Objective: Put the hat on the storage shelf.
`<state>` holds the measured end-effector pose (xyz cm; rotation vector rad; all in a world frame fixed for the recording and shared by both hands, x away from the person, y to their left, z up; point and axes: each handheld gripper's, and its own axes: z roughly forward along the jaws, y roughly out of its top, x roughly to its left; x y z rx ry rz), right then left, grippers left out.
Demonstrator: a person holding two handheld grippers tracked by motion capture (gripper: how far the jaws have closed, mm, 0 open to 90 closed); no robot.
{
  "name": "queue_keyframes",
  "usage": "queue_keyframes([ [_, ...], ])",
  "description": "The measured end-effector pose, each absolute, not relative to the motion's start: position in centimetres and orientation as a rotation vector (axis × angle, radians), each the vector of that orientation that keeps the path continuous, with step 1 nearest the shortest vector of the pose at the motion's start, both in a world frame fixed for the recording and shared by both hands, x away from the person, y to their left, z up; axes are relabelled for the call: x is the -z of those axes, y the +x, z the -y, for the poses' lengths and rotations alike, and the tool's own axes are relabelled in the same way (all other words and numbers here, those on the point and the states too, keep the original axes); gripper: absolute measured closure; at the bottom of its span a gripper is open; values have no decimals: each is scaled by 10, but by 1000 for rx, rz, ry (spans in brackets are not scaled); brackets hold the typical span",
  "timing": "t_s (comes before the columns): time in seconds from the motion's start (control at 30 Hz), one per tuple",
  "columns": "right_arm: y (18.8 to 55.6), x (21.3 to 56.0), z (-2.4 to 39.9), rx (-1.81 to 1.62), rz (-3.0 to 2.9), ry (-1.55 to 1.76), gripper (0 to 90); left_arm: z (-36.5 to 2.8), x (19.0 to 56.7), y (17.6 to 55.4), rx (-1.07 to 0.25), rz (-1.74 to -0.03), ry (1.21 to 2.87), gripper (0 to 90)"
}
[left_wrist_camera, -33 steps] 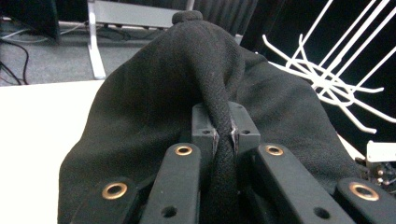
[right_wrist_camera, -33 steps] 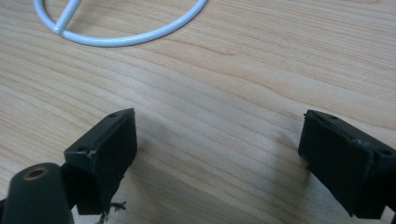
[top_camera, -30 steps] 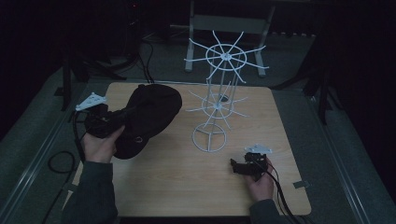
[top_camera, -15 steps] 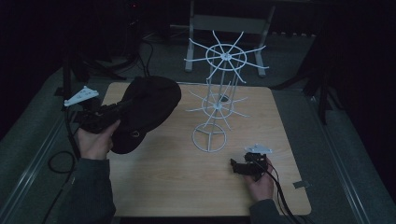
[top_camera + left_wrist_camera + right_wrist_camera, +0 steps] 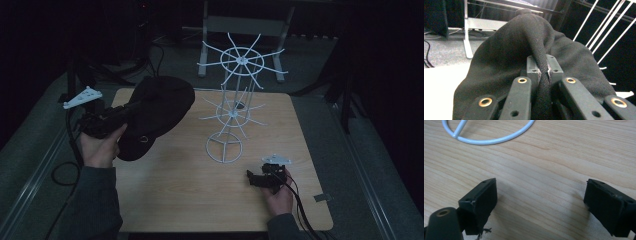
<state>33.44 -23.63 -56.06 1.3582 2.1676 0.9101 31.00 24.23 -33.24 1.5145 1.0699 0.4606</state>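
Observation:
A black fabric hat (image 5: 162, 107) hangs over the left part of the wooden table (image 5: 190, 195). My left gripper (image 5: 131, 109) is shut on a fold of the hat (image 5: 506, 50). In the left gripper view its pads (image 5: 537, 72) pinch a thick seam between them. A white wire hat rack (image 5: 235, 112) with two tiers of spokes stands at the table's middle, to the right of the hat. My right gripper (image 5: 252, 177) rests low on the table near the front right. The right gripper (image 5: 541, 200) stands open with bare wood between its jaws, just short of the rack's base ring (image 5: 489, 138).
A grey metal stand (image 5: 245, 30) is on the floor beyond the table. Cables (image 5: 60, 170) trail down on the left side. A small piece of tape (image 5: 322, 197) lies near the table's right front edge.
My left gripper has shifted a little to the left and away from me, with the hat rising slightly. The right gripper has stayed where it was.

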Motion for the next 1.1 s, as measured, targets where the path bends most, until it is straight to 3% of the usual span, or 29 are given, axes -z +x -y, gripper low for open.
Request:
queue_keyframes([
  [1.1, 334, 561, 236, -910, -2167, 1359, 113, -253, 305, 314, -449, -938, 1482, 846],
])
